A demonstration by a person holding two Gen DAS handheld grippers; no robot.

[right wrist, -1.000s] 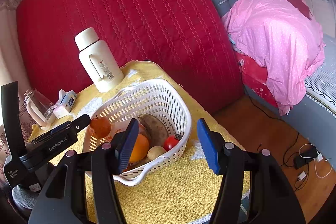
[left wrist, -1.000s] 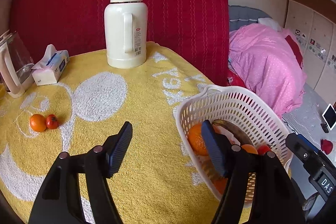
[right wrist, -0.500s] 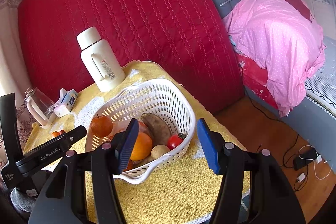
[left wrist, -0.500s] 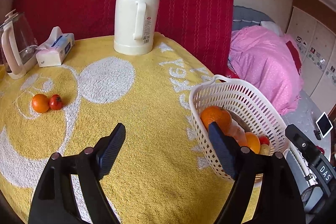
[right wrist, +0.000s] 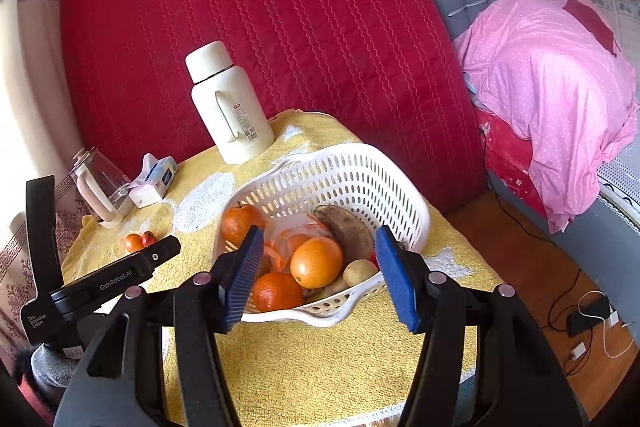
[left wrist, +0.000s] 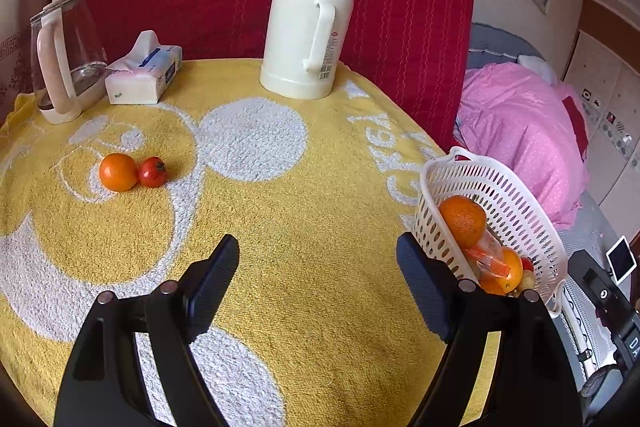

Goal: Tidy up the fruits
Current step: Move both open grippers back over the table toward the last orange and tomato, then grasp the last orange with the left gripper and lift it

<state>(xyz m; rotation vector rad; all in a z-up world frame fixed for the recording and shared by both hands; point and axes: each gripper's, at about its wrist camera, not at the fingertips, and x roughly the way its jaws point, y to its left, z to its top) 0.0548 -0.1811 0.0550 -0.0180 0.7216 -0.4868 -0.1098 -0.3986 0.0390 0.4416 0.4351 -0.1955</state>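
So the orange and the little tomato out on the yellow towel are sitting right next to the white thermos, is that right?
Not quite. The orange and tomato do sit together on the yellow towel, but well apart from the white thermos, nearer the glass kettle, as the left wrist view shows.

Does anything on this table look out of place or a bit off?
Yes. An orange and a small red fruit sit touching on the yellow cloth, far from the white basket that holds the other fruit. In the basket, the banana looks heavily browned. Both claws hang open, holding nothing.
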